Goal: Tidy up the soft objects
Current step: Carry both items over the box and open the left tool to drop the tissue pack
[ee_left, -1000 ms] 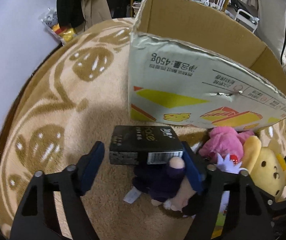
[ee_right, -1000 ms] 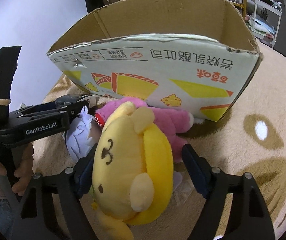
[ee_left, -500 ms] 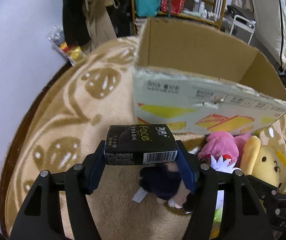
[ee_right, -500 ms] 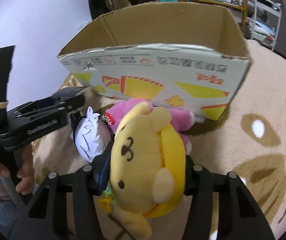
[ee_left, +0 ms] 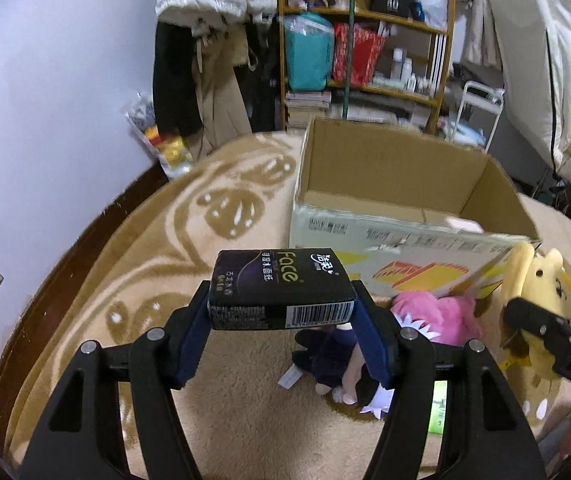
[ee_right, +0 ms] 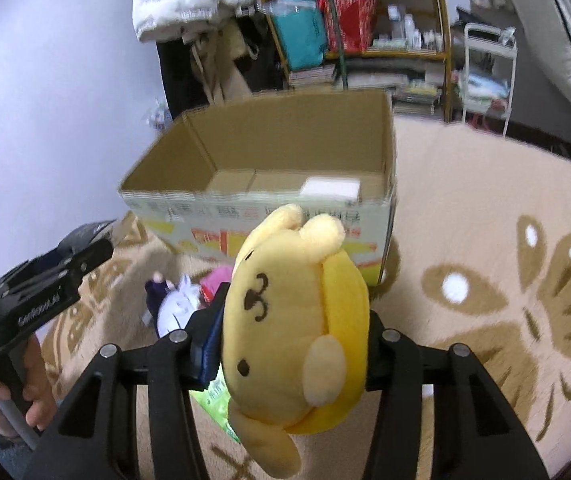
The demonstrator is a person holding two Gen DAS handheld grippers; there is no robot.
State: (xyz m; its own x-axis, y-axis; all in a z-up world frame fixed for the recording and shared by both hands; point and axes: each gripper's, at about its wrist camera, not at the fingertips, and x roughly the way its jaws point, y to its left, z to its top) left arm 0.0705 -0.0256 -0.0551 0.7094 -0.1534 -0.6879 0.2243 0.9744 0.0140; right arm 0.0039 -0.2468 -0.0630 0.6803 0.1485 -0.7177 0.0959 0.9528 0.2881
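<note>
My left gripper (ee_left: 281, 312) is shut on a black tissue pack (ee_left: 281, 294) and holds it above the rug, short of the open cardboard box (ee_left: 385, 184). My right gripper (ee_right: 293, 328) is shut on a yellow plush dog (ee_right: 293, 320), lifted in front of the box (ee_right: 285, 152). The yellow plush also shows at the right of the left wrist view (ee_left: 541, 292). A pink plush (ee_left: 433, 312) and a dark-clothed doll with white hair (ee_left: 337, 360) lie on the rug by the box's near wall. A white item (ee_right: 329, 188) lies inside the box.
A beige patterned rug (ee_right: 485, 220) covers the floor. A wooden shelf (ee_left: 365, 40) with bags and bottles, hanging clothes (ee_left: 205, 80) and a white rack (ee_right: 485, 72) stand behind the box. A green packet (ee_right: 213, 396) lies under the right gripper.
Both grippers have closed on their items and risen: the left lifted the tissue pack, the right lifted the yellow plush. The box's inside now shows from above.
</note>
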